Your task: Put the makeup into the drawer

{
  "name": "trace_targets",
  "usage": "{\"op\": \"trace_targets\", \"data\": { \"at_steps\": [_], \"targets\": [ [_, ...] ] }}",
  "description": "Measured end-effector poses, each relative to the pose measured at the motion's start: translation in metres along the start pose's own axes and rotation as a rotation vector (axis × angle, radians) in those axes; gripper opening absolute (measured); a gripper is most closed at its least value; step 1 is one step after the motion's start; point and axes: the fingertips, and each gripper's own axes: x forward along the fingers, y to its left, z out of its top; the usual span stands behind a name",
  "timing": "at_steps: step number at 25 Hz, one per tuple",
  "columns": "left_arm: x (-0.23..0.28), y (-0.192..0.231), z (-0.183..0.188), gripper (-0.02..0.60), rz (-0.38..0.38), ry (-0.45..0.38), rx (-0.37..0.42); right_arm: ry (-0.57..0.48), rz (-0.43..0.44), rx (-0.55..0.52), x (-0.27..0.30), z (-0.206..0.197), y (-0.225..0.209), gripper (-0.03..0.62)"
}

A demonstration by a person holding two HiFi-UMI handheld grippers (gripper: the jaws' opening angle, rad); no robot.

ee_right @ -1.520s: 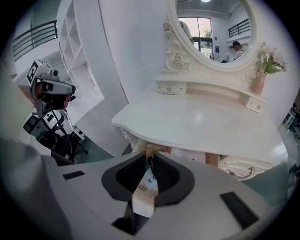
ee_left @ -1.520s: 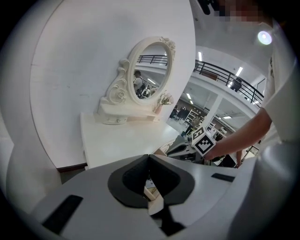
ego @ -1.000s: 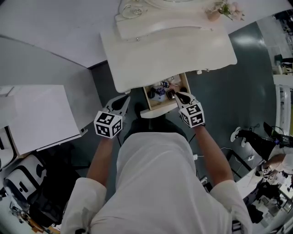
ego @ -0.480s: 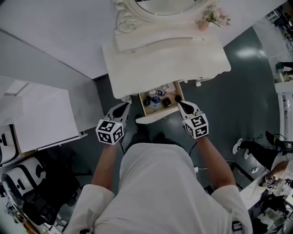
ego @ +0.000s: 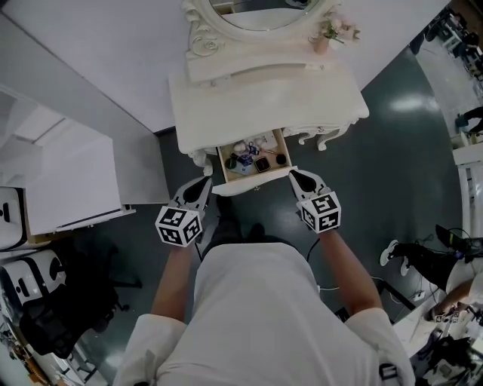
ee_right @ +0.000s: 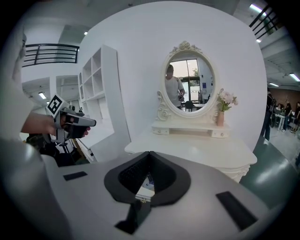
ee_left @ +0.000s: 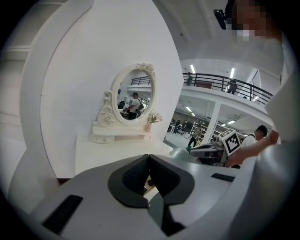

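Note:
The white vanity's drawer [ego: 254, 183] stands pulled open, with several small makeup items [ego: 253, 160] lying inside. My left gripper [ego: 206, 182] hovers just in front of the drawer's left corner, shut and empty. My right gripper [ego: 293, 175] hangs off the drawer's right front corner, also shut with nothing between the jaws. In the left gripper view the left gripper [ee_left: 148, 157] has its tips together. In the right gripper view the right gripper [ee_right: 149, 153] is likewise closed tip to tip, with a bit of the drawer showing behind the jaws.
An oval mirror [ego: 256, 9] and a small vase of flowers [ego: 324, 36] stand at the back of the vanity top [ego: 264, 98]. A white shelf unit [ego: 68, 185] stands to the left. Dark equipment [ego: 53, 324] sits on the floor at the lower left.
Both grippers have drawn back from the drawer toward the person and risen. The right gripper's tip, earlier over the drawer's inside, is now clear of it.

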Motion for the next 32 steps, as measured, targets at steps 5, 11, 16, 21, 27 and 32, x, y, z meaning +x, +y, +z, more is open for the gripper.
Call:
{"op": "trace_targets", "data": {
  "at_steps": [5,11,16,21,27,32],
  "targets": [
    [-0.032,-0.028,0.007,0.017,0.044,-0.080,0.036,-0.044,0.008,0.005,-0.030,0.004,0.006,0.028],
    [-0.058,-0.035,0.012,0.017,0.059,-0.103,0.056,-0.074,0.011,-0.002,-0.045,0.012,0.019,0.028],
    [-0.076,-0.027,0.016,0.017,0.066,-0.131,0.096,-0.098,-0.007,-0.019,-0.051,0.023,0.034,0.028],
    [-0.092,-0.018,0.025,0.017,0.039,-0.152,0.174,-0.129,-0.051,-0.004,-0.054,0.034,0.049,0.028],
    [-0.109,-0.002,0.045,0.017,-0.008,-0.180,0.215,-0.166,-0.110,-0.004,-0.060,0.050,0.068,0.028],
    [-0.120,0.007,0.062,0.017,-0.017,-0.209,0.229,-0.201,-0.143,-0.018,-0.069,0.066,0.075,0.028]
  ]
}}
